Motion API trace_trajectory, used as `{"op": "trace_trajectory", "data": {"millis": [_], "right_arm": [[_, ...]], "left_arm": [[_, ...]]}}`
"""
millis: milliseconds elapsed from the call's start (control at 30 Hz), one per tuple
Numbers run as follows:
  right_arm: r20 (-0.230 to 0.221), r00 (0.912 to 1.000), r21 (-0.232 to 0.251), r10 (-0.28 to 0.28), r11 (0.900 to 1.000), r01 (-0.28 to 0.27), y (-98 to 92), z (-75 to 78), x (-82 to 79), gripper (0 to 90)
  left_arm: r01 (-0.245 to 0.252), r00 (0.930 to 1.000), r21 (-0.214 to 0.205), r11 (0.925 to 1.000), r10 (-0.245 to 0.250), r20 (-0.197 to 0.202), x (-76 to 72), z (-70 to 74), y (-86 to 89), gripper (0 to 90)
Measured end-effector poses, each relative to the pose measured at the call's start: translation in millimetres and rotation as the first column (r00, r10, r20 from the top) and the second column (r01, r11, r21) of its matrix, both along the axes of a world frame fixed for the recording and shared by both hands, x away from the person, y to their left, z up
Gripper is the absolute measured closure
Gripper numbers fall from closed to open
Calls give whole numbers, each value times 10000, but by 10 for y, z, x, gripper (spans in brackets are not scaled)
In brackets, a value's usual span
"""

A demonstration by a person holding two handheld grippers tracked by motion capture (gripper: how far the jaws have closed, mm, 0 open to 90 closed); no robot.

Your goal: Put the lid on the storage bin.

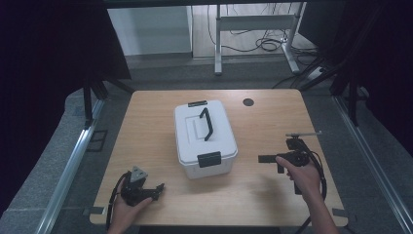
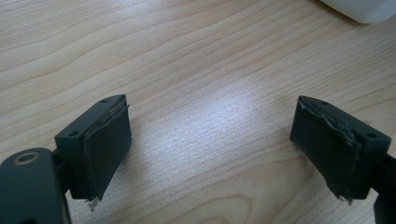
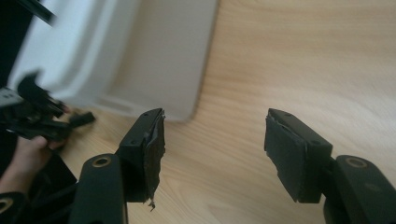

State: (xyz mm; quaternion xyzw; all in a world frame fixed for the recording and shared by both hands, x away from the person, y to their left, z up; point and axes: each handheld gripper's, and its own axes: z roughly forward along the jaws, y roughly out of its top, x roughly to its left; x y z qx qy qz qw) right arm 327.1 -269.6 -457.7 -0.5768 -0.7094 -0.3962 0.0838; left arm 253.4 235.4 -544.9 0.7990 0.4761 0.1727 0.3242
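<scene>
A white lidded storage box [image 1: 204, 139] is sitting at the middle of the wooden tabletop [image 1: 263, 126] in the high view, its black carry handle [image 1: 206, 123] lying along the lid, a black latch [image 1: 209, 159] showing on the near wall and another at the far edge. A small dark round hole [image 1: 248, 102] is lying in the tabletop toward the upper right of the box. Beyond the tabletop, at the top of the frame, a metal desk frame [image 1: 253, 29] and loose cables [image 1: 265, 44] are standing on the floor.

The left tool [image 1: 155, 191] is resting at the lower left of the frame in the person's left hand [image 1: 127, 210], pointing toward the box and apart from it. In the left gripper view its jaws are standing wide apart over bare wood, with a corner of the box [image 2: 362, 10] cut off at the upper right; the pads [image 2: 105, 149] are looking frayed along their edges.

The right tool [image 1: 266, 159] is lying at the right of the frame in the right hand [image 1: 304, 175], aimed toward the box with a gap of bare wood between. In the right gripper view its jaws are also standing wide apart, nothing between them; the box wall [image 3: 154, 56] is filling the upper left, blurred, and the left tool [image 3: 32, 109] with its hand [image 3: 25, 149] is showing smeared at the left edge, too blurred to read in detail.
</scene>
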Motion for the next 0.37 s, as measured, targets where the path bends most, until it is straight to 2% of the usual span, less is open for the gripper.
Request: {"op": "trace_trajectory", "data": {"millis": [100,367], "right_arm": [[-32,9999,-184,-125,9998,124,-56,-40,-25,384],[37,10000,130,-21,9999,21,-41,-96,13,382]], "left_arm": [[-4,10000,-5,10000,4,2,0,0,-1,122],[-59,10000,3,10000,59,-3,2,0,-5,121]]}}
